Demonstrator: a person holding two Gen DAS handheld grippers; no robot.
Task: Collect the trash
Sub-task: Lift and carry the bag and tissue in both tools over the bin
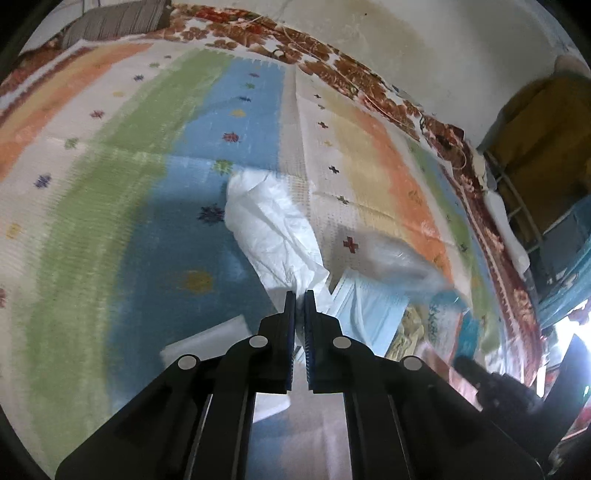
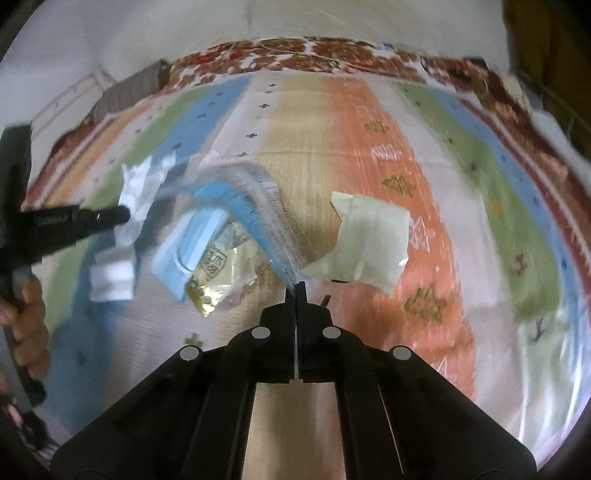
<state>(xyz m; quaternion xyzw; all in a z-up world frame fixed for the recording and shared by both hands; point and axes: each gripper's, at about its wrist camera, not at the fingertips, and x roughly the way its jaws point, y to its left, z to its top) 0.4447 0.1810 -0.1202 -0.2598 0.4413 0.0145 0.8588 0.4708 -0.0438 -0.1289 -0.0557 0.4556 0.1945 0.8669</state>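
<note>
My left gripper (image 1: 299, 293) is shut on a crumpled white plastic wrapper (image 1: 271, 229) held over the striped bedspread (image 1: 110, 206). My right gripper (image 2: 296, 285) is shut on the edge of a clear plastic bag (image 2: 258, 206) that holds a blue face mask (image 2: 195, 243) and a gold-printed snack wrapper (image 2: 218, 273). The same bag shows at the right in the left wrist view (image 1: 406, 266). A pale crumpled wrapper (image 2: 369, 240) lies on the orange stripe just right of the right gripper. The left gripper (image 2: 125, 216) shows at the left of the right wrist view with the white wrapper (image 2: 138, 192).
A white folded piece (image 2: 110, 278) lies on the blue stripe; it also shows in the left wrist view (image 1: 210, 336). A grey striped pillow (image 1: 114, 20) lies at the far end of the bed. A wall (image 1: 424, 44) runs behind the bed. Blue furniture (image 1: 565, 251) stands at the right.
</note>
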